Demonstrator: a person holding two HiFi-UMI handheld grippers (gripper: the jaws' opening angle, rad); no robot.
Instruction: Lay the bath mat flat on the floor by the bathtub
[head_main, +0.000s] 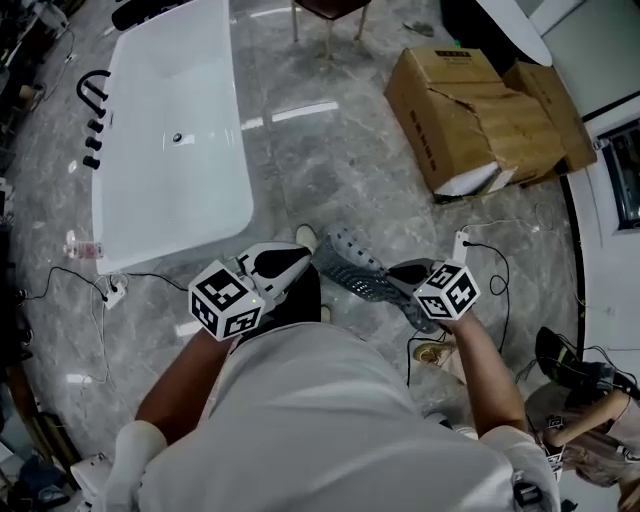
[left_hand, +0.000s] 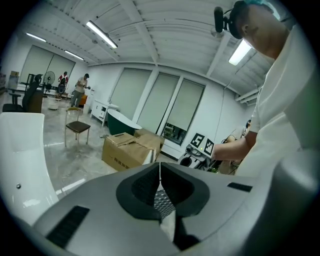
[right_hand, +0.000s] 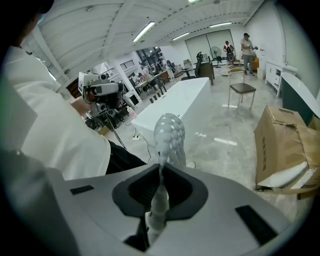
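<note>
Grey bath mat (head_main: 350, 266): 1 | left claw (left_hand: 160, 181) + right claw (right_hand: 160, 176): 2, clamping it

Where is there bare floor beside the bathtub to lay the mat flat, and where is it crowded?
Bare marble floor runs between the bathtub and the cardboard box, short of the chair legs. Crowded spots: a power strip with its cable at the tub's near end, taps on its far side, and a plug with cable near the person's right arm.
</note>
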